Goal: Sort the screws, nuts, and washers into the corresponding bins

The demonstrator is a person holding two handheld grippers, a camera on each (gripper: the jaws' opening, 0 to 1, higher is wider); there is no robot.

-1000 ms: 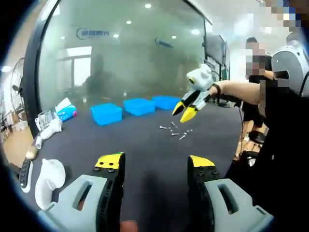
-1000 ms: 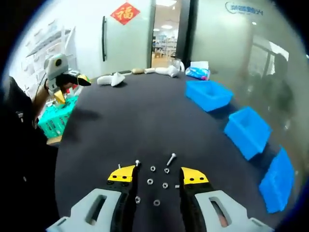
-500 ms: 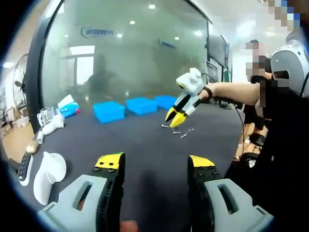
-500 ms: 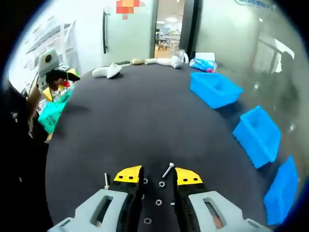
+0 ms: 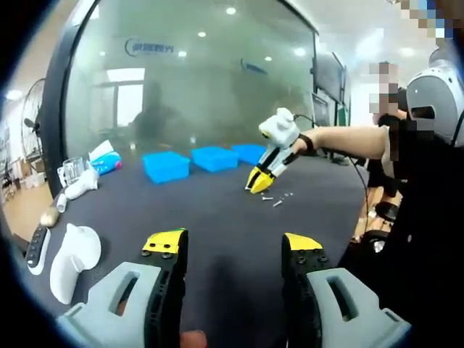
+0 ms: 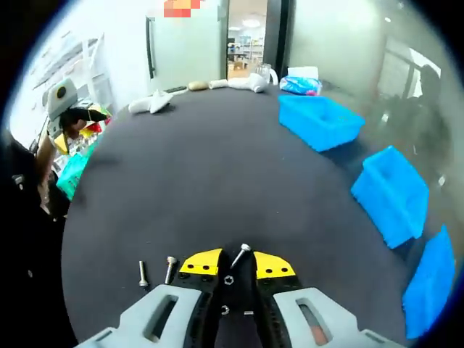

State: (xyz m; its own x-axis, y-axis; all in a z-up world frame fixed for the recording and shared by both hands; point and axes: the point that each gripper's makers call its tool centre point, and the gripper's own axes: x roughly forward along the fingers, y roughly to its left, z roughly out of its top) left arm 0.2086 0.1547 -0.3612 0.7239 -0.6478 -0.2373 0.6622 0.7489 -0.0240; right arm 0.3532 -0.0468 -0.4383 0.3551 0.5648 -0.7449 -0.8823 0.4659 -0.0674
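Note:
In the right gripper view my right gripper (image 6: 232, 264) is low over the dark table (image 6: 217, 167). Its jaws are narrowed to a small gap, with a nut (image 6: 229, 280) and a screw (image 6: 240, 254) lying in it, touching neither jaw that I can see. Two more screws (image 6: 143, 272) lie just left of the jaws. Three blue bins (image 6: 319, 120) (image 6: 392, 196) (image 6: 432, 281) line the right side. My left gripper (image 5: 233, 246) is open and empty, held back over the table's near edge. From there the right gripper (image 5: 258, 185) shows tips-down on the loose hardware (image 5: 278, 200).
White moulded objects (image 5: 71, 254), a remote (image 5: 36, 249) and a tissue pack (image 5: 103, 163) lie along the table's left end. A person (image 5: 417, 217) stands close at the right. A green basket (image 6: 72, 174) sits off the table by the left gripper (image 6: 69, 116).
My right gripper came down onto the pile of hardware and its jaws narrowed around a nut and a screw. The left gripper stayed where it was, open.

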